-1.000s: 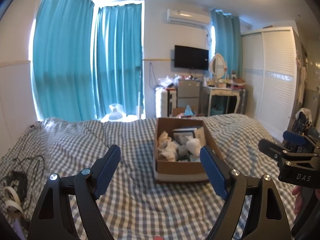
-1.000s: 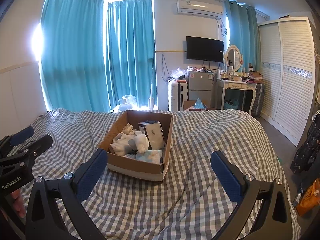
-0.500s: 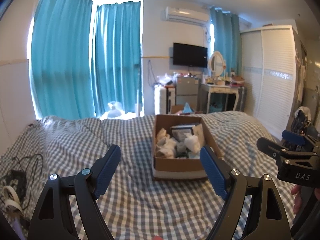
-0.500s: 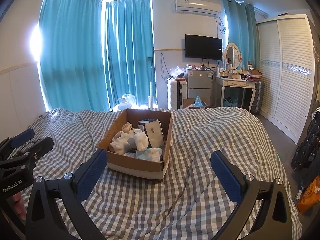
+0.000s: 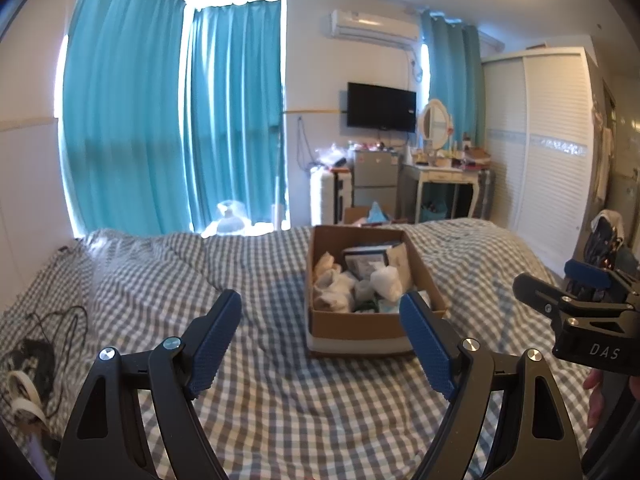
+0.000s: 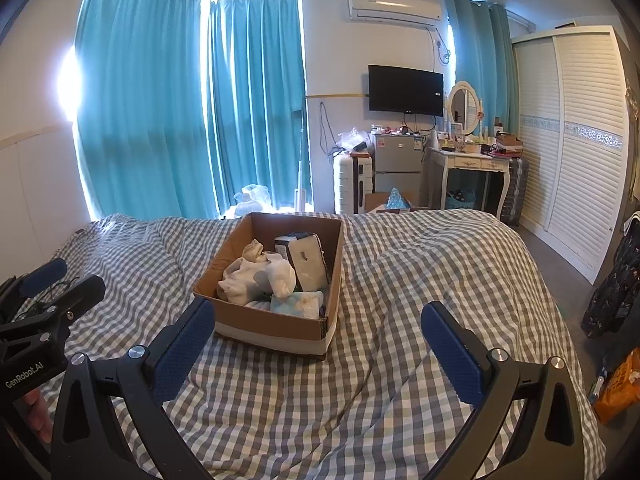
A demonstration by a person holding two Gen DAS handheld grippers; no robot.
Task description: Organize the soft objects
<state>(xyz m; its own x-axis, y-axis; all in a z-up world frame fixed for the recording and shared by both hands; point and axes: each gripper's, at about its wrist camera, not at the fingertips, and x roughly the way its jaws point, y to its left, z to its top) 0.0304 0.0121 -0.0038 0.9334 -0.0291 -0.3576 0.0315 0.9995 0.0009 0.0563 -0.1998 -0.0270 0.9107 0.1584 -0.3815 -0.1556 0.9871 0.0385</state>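
A brown cardboard box (image 5: 352, 326) (image 6: 276, 326) sits on the grey checked bed cover, holding rolled white socks (image 5: 384, 282) (image 6: 280, 274), cream cloth (image 5: 326, 266), a pale blue tissue pack (image 6: 298, 304) and upright packets (image 6: 306, 262). My left gripper (image 5: 324, 340) hovers open in front of the box with nothing between its blue pads. My right gripper (image 6: 320, 352) is open too, empty, a little nearer than the box. Each gripper shows at the edge of the other's view.
The bed cover (image 6: 400, 280) is wrinkled around the box. Black cables and a tape roll (image 5: 24, 388) lie at the bed's left edge. Beyond the bed stand a suitcase, small fridge (image 6: 396, 168), dressing table and white wardrobe (image 6: 580, 140). Dark clothes hang at right.
Both views have tilted slightly, so the box sits a little lower and closer in frame. Both grippers stay open and empty.
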